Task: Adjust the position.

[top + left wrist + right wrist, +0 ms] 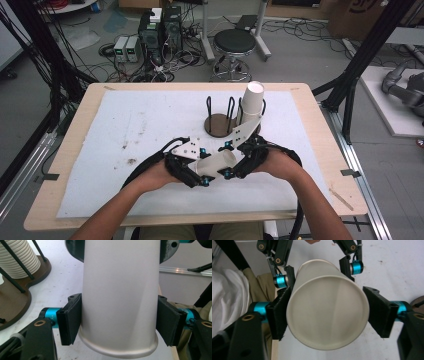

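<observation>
Gripping one white paper cup from opposite ends, the left tongs and right tongs both pinch it, lying sideways above the white-covered desk. Beyond stands a wire cup rack holding a stack of cups.

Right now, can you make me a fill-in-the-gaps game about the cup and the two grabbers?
1. The white paper cup is held between ____ grippers at once.
2. The stack of cups stands in a wire rack on a round ____ base.
3. The left gripper has a black pad on each ____ of the cup.
4. Behind the table, on the floor, stands a round black ____.

Missing words: two; brown; side; stool
</observation>
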Demonstrator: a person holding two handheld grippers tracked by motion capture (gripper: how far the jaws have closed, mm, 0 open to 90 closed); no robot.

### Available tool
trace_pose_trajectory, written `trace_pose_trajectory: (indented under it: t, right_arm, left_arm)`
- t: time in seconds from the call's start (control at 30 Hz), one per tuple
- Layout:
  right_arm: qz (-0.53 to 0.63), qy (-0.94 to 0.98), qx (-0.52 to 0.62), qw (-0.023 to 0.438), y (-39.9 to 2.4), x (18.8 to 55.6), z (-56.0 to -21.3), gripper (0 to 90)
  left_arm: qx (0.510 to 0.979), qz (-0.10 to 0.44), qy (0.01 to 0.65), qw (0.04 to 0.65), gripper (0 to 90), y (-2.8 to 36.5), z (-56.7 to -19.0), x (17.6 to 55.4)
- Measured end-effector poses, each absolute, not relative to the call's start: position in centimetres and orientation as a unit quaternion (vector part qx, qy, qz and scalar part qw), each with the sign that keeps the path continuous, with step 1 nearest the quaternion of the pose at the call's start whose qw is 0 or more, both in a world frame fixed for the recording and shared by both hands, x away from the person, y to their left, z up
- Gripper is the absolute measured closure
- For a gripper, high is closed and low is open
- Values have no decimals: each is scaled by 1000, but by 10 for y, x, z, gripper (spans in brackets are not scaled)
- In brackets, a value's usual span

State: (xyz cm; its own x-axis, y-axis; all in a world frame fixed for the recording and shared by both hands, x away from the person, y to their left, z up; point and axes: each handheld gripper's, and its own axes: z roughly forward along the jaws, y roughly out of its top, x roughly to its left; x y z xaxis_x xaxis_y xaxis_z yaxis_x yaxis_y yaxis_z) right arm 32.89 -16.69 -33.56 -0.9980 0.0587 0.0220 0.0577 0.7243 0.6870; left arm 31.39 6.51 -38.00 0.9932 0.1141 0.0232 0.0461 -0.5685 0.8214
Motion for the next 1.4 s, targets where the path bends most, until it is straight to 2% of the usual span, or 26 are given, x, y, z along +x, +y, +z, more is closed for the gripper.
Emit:
trace_pose_trajectory:
  t: [0.2,0.5,0.97,1.07,1.4]
  right_arm:
    - [372,928,26,-4,-168,329,-335,334]
    - [377,925,34,-20,-172,328,-334,330]
    - [406,911,66,-14,-189,326,-342,331]
    - [421,904,71,-10,-193,325,-344,332]
    - [508,853,115,-14,-216,320,-360,333]
  left_arm:
    - [882,34,44,468,286,65,-381,314]
    - [851,19,64,521,179,74,-386,314]
    - [796,48,110,593,176,104,-390,313]
    - [767,41,126,627,173,110,-396,312]
    - [731,40,125,669,161,112,-400,309]
